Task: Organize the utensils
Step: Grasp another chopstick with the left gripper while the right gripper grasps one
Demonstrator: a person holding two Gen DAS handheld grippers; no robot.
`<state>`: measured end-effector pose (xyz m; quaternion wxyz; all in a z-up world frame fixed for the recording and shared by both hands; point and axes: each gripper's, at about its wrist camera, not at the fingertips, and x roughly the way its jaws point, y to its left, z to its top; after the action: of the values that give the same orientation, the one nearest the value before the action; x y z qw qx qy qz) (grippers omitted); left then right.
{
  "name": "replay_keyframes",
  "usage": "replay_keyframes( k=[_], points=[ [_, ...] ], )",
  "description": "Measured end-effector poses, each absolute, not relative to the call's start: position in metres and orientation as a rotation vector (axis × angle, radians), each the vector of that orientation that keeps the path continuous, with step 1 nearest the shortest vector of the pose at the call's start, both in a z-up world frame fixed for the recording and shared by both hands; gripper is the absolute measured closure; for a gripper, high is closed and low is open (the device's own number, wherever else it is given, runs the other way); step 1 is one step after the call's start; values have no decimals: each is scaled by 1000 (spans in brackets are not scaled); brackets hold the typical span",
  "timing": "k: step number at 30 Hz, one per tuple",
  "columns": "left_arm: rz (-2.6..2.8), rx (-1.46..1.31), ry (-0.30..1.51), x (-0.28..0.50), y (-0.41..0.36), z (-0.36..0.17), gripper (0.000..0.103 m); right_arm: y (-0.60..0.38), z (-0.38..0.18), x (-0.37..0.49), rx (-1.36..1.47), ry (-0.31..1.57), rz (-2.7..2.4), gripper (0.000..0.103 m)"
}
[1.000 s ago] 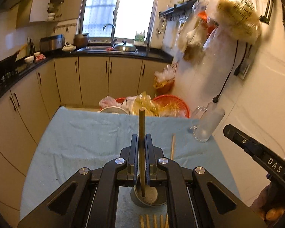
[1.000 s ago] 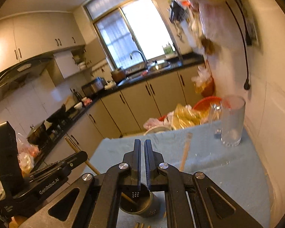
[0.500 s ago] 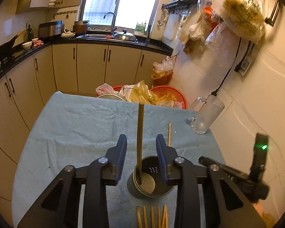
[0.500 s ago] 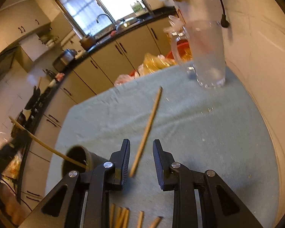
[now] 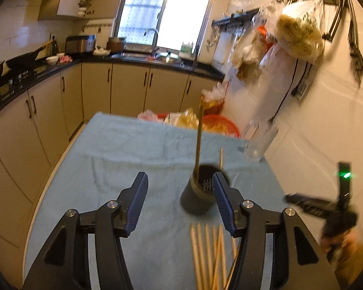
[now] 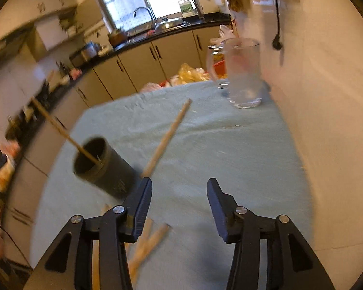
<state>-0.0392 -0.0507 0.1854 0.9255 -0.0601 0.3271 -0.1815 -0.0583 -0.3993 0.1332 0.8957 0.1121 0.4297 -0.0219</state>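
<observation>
Left claw (image 5: 180, 201) opening, pads apart, nothing pressed between them; dark holder (image 5: 199, 194) just ahead, toward the right pad, standing on the light blue cloth of the table (image 5: 133, 149); one chopstick (image 5: 199, 140) upright inside, leaning on the rim; a loose bundle of chopsticks (image 5: 209, 253) lying flat on the cloth, close below the holder. Right claw (image 6: 179, 204) also opening and empty, above bare cloth; holder to its left; single chopstick (image 6: 168, 137) lying diagonally beside the holder; glass mug (image 6: 243, 72) at the far right corner, well apart; picture rather blurred.
</observation>
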Motion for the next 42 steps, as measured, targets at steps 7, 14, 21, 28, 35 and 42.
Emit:
replay_keyframes(
  k=[7, 14, 21, 28, 35, 42],
  points=[
    [-398, -85, 875, -53, -61, 106, 49, -419, 124, -119, -44, 1017, -251, 35],
    [-446, -49, 1055, -39, -99, 45, 71, -399, 79, -141, 188, 1055, -60, 39],
    [-400, -25, 1104, -12, -119, 26, 82, -365, 60, -100, 384, 1026, 63, 49],
    [-401, 11, 1109, 4, -132, 26, 84, -340, 35, -52, 386, 1116, 37, 73],
    [-407, 64, 1093, 13, -142, 26, 84, -331, 38, -35, 325, 1120, -9, 79],
    [-393, 71, 1070, 13, -140, 27, 97, -323, 37, -29, 265, 1126, -43, 91]
  ],
)
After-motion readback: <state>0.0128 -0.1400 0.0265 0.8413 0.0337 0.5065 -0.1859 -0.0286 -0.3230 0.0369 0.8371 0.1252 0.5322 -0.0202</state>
